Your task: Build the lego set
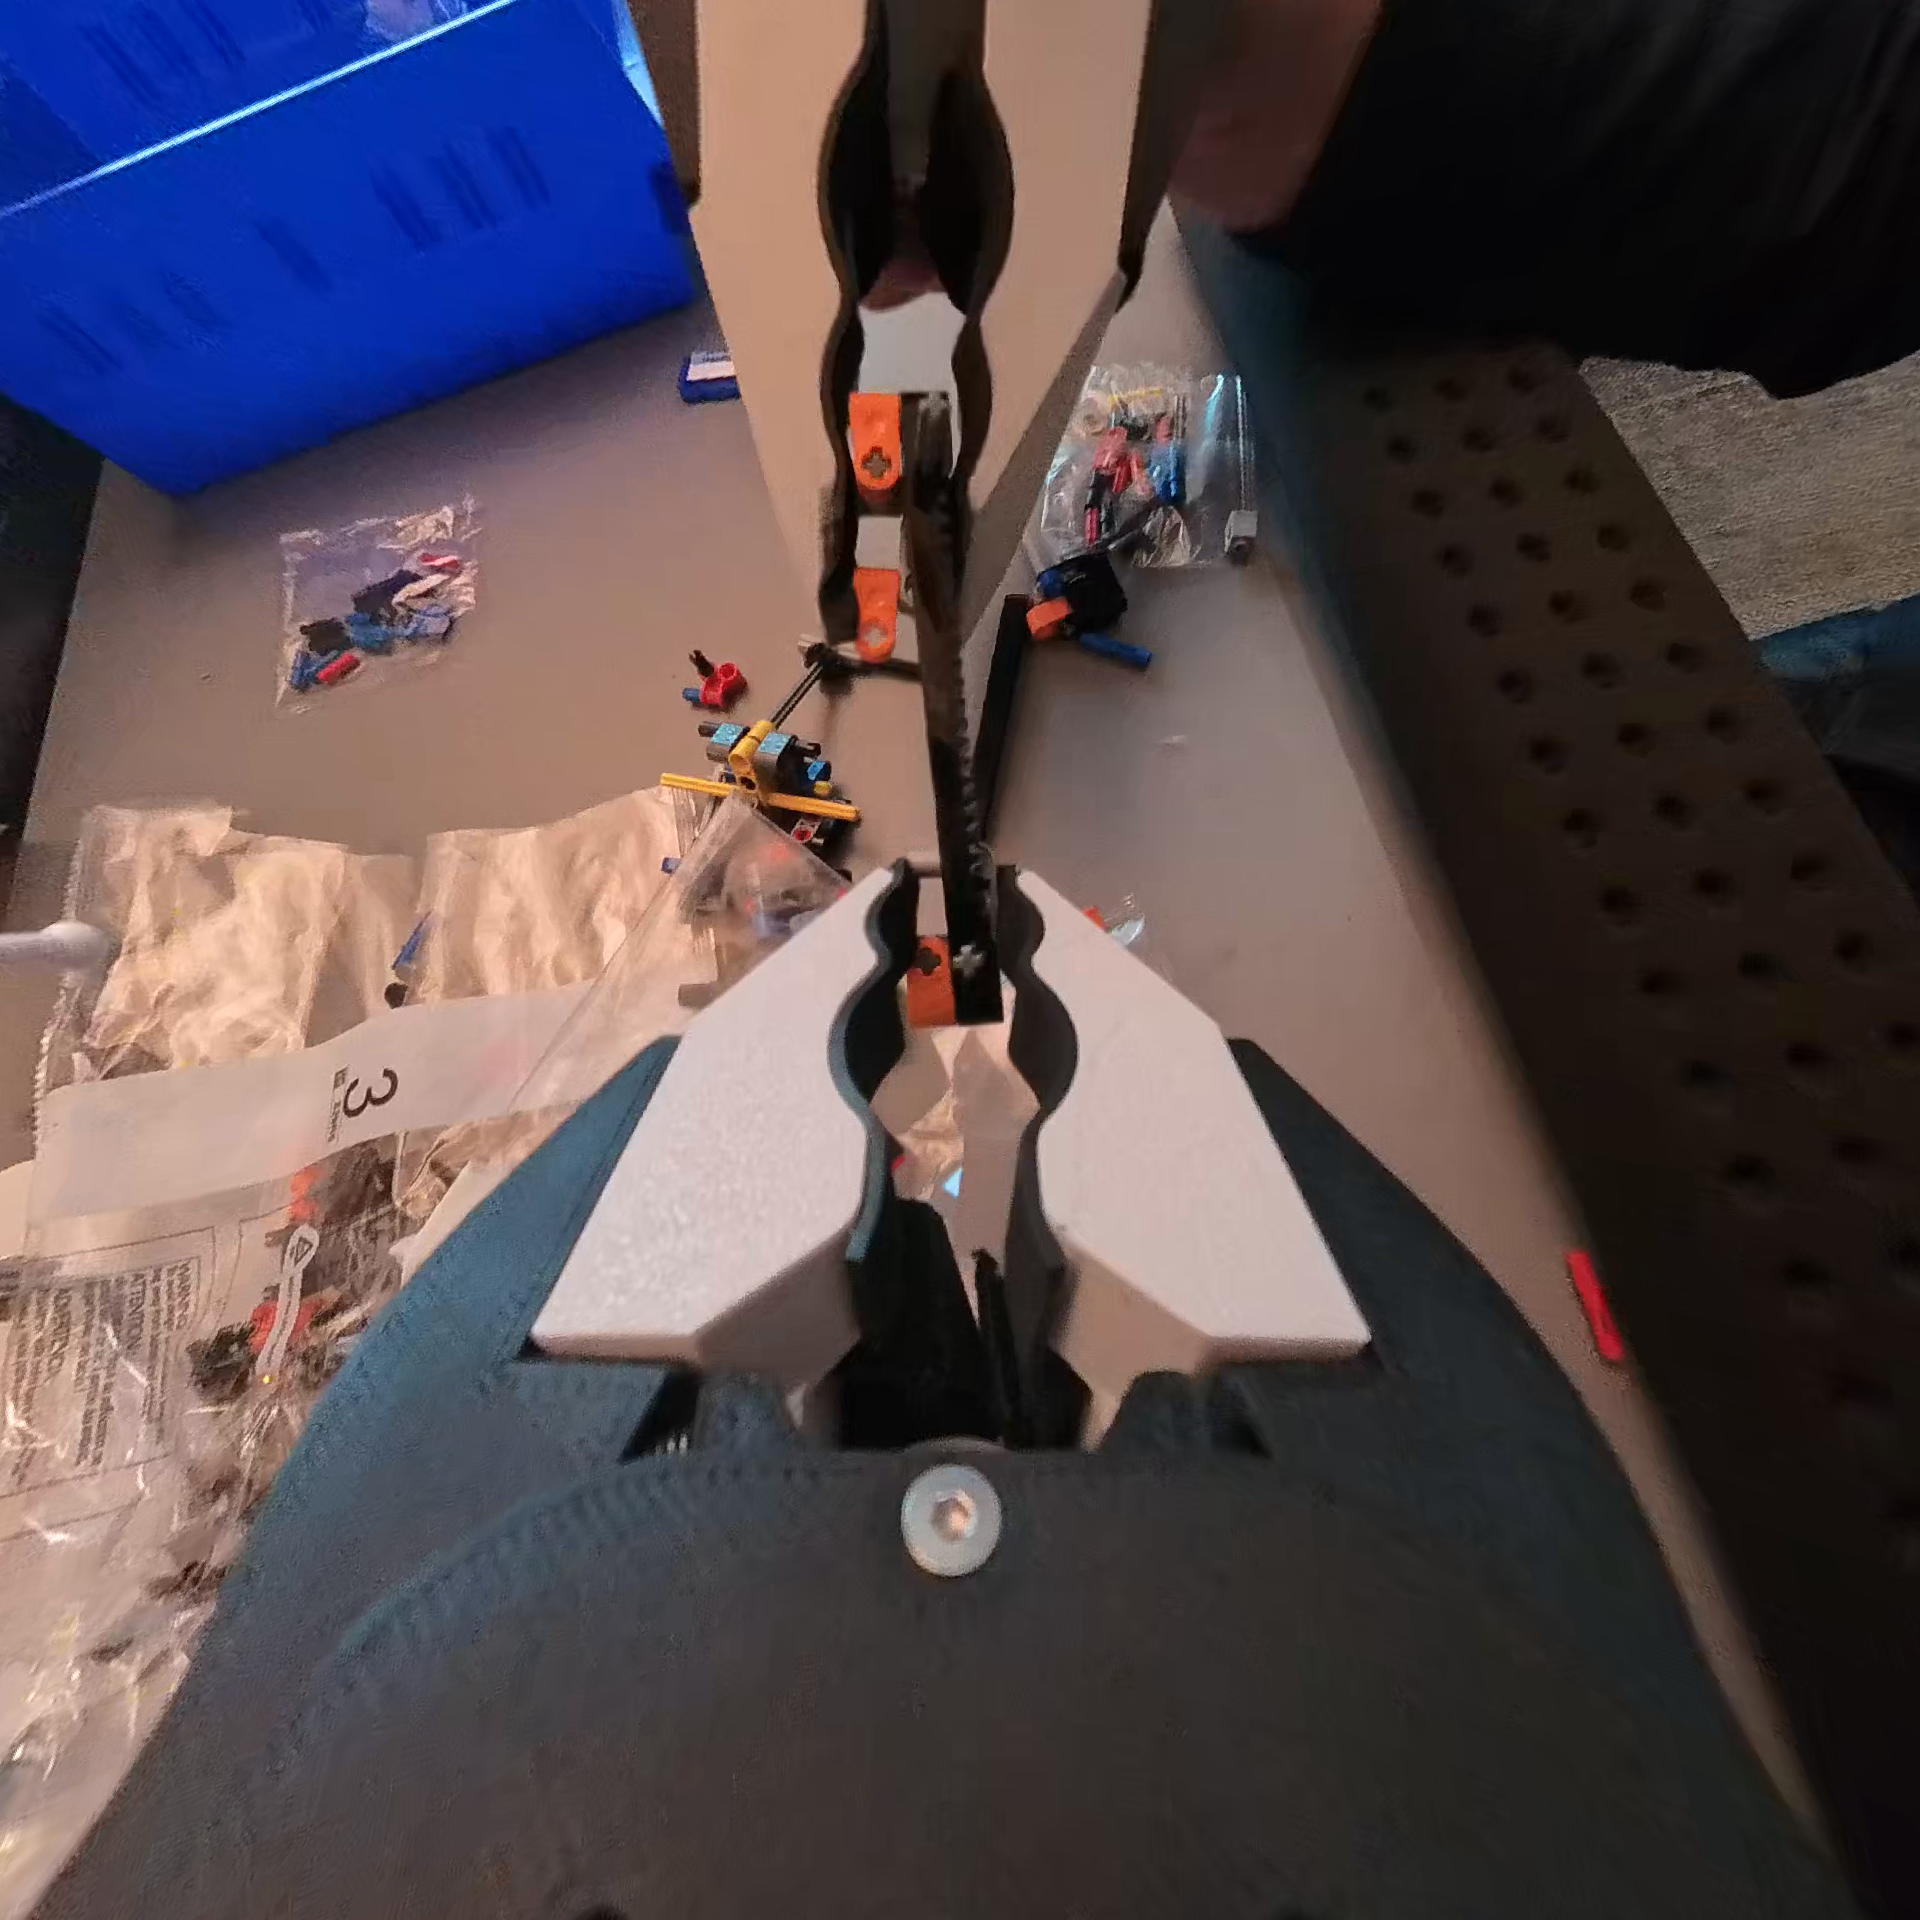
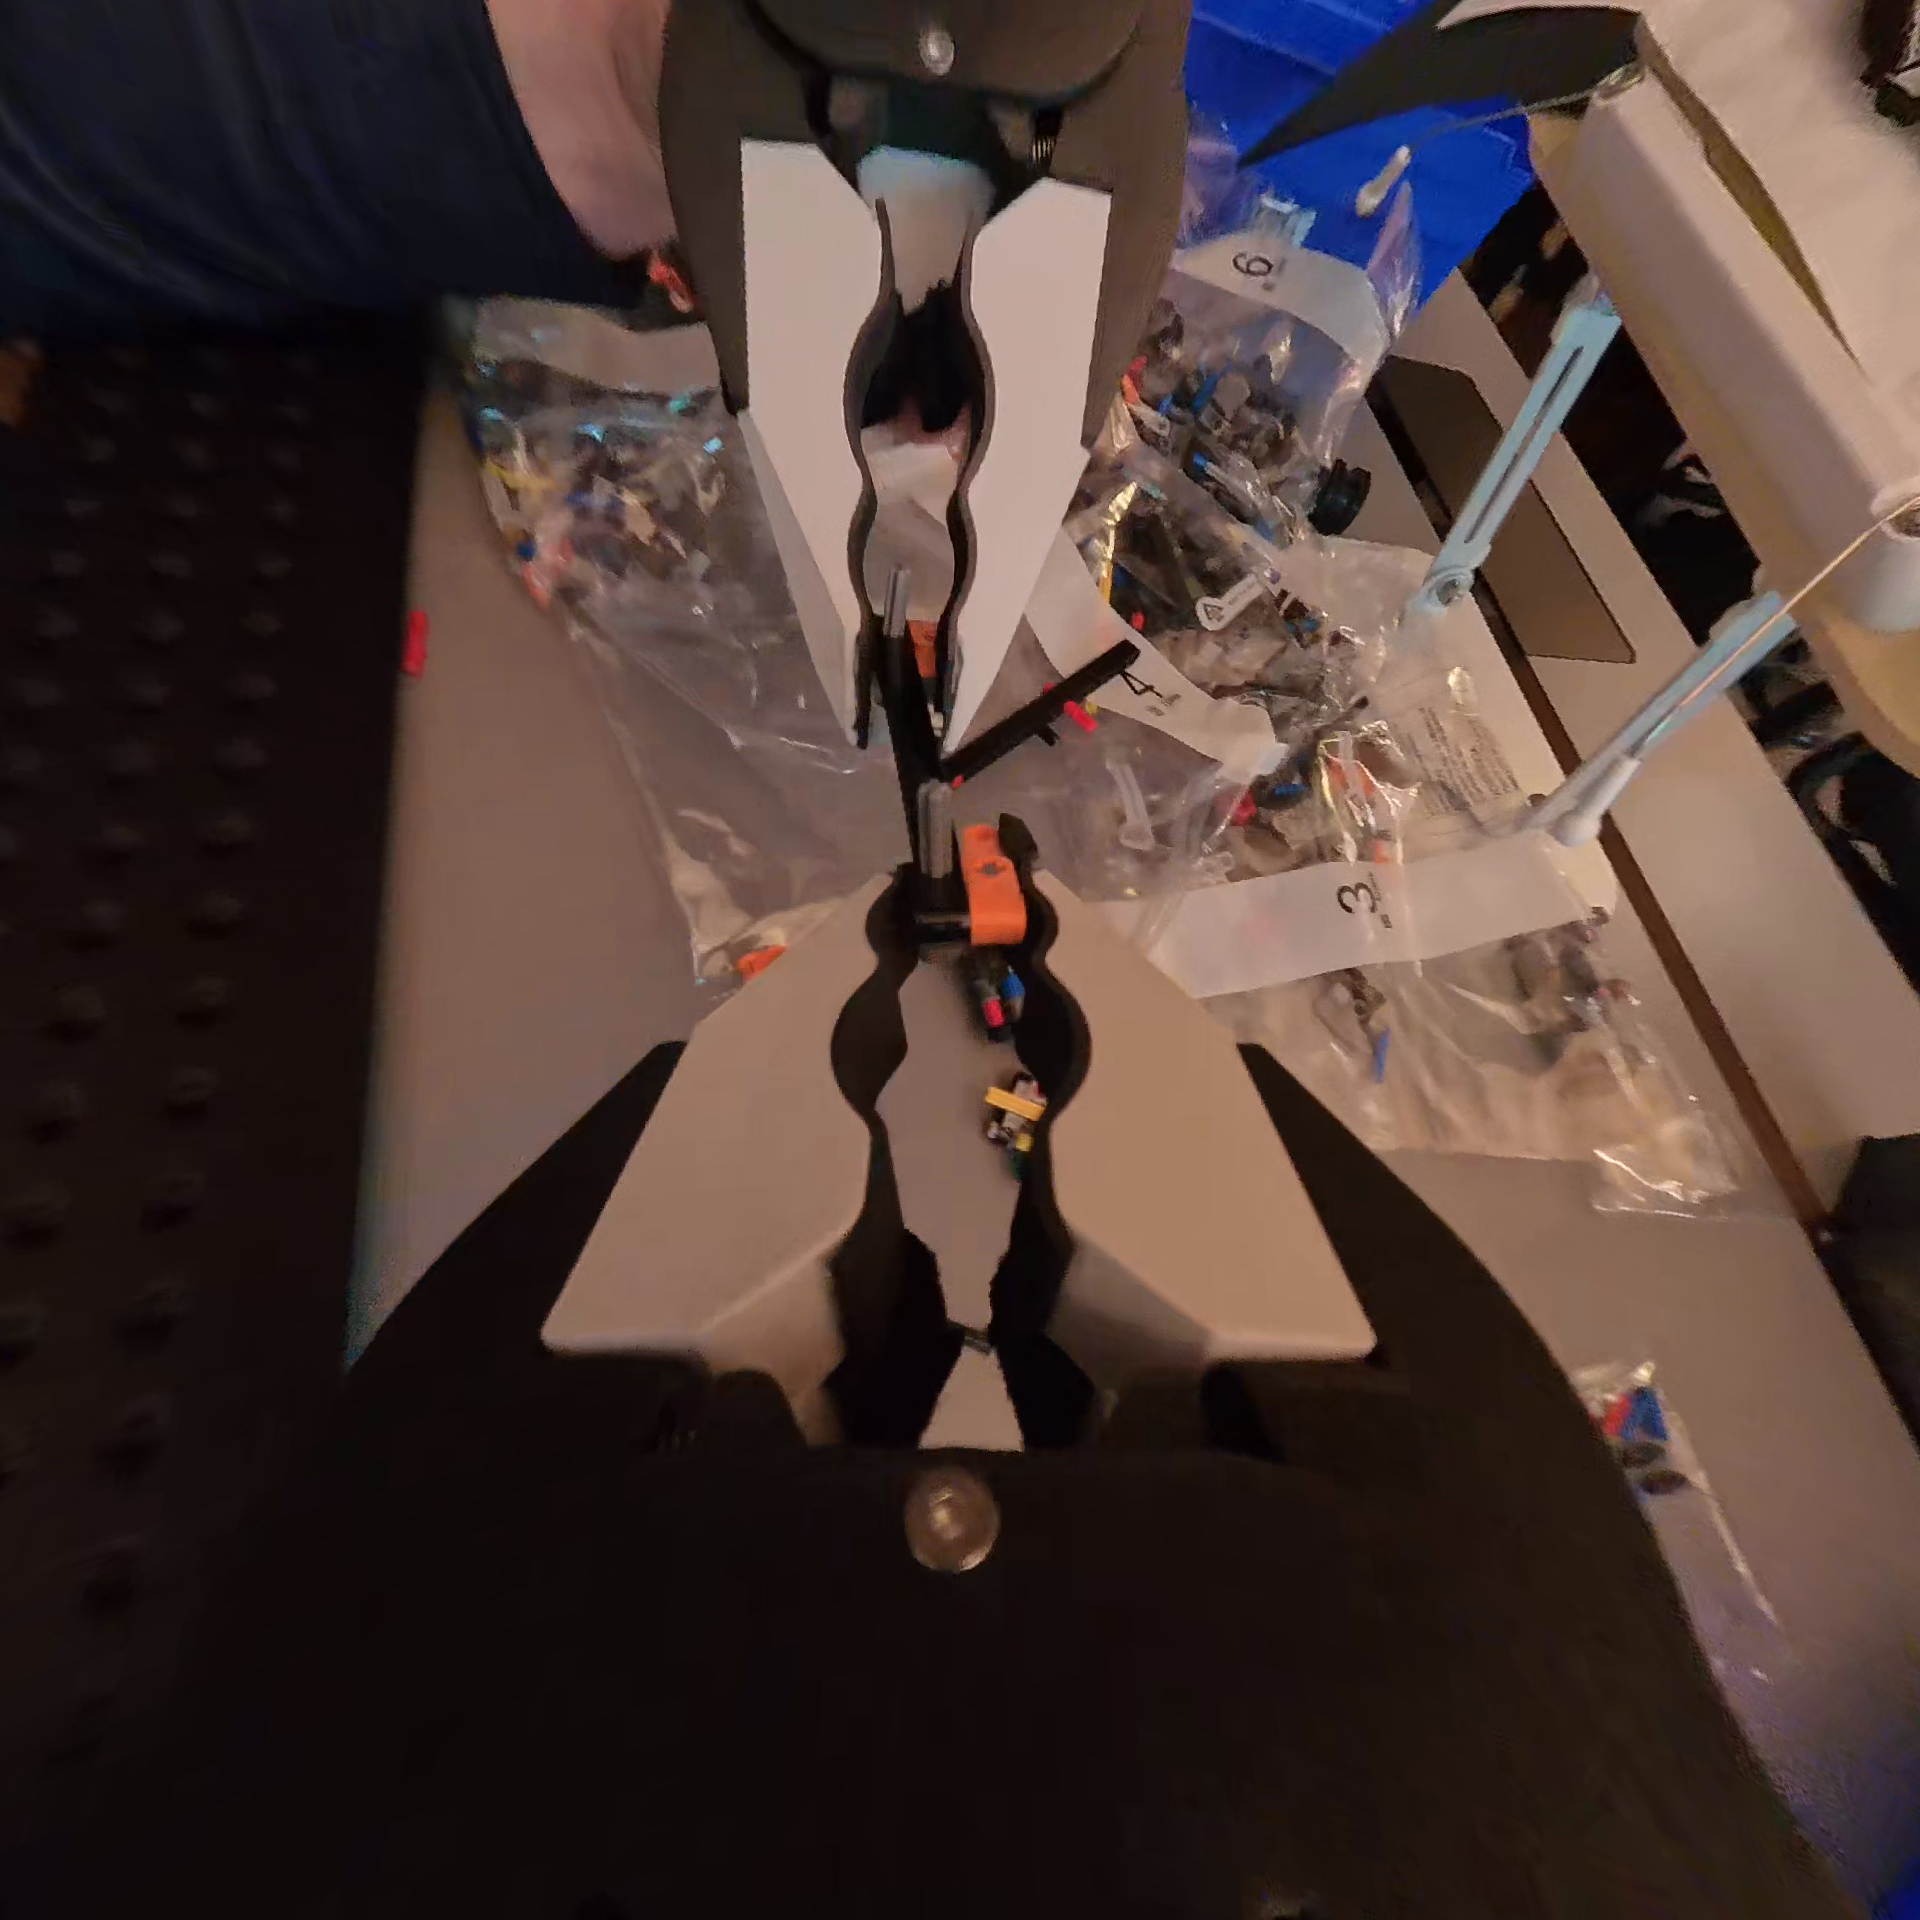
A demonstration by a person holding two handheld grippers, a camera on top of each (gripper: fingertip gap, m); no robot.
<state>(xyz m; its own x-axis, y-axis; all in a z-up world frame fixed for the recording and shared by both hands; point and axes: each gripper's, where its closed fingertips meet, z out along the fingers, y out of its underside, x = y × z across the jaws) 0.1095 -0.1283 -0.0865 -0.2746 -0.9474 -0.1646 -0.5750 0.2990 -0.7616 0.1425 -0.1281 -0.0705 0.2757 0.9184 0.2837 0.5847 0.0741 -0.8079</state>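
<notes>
A long black Lego beam (image 1: 951, 727) with orange connectors (image 1: 878, 457) on it is held in the air between both grippers. My left gripper (image 1: 956, 894) is shut on its near end, beside an orange piece (image 1: 928, 982). My right gripper (image 1: 899, 520) comes in from above and is shut on the far end. In the right wrist view, my right gripper (image 2: 961, 894) is shut on the beam (image 2: 904, 727) at an orange connector (image 2: 987, 883). The left gripper (image 2: 909, 707) holds the other end.
On the grey table (image 1: 571, 520) lie a yellow and black sub-assembly (image 1: 764, 774), a black, orange and blue one (image 1: 1081, 603), small part bags (image 1: 379, 603) and numbered bags (image 1: 260, 1091). A blue bin (image 1: 312, 239) stands at the back left. A dark perforated mat (image 1: 1610, 727) borders the right. A white stand (image 2: 1662, 675) rises beside more bags (image 2: 1299, 727). Some 4 cm of space lies between my two pairs of fingers.
</notes>
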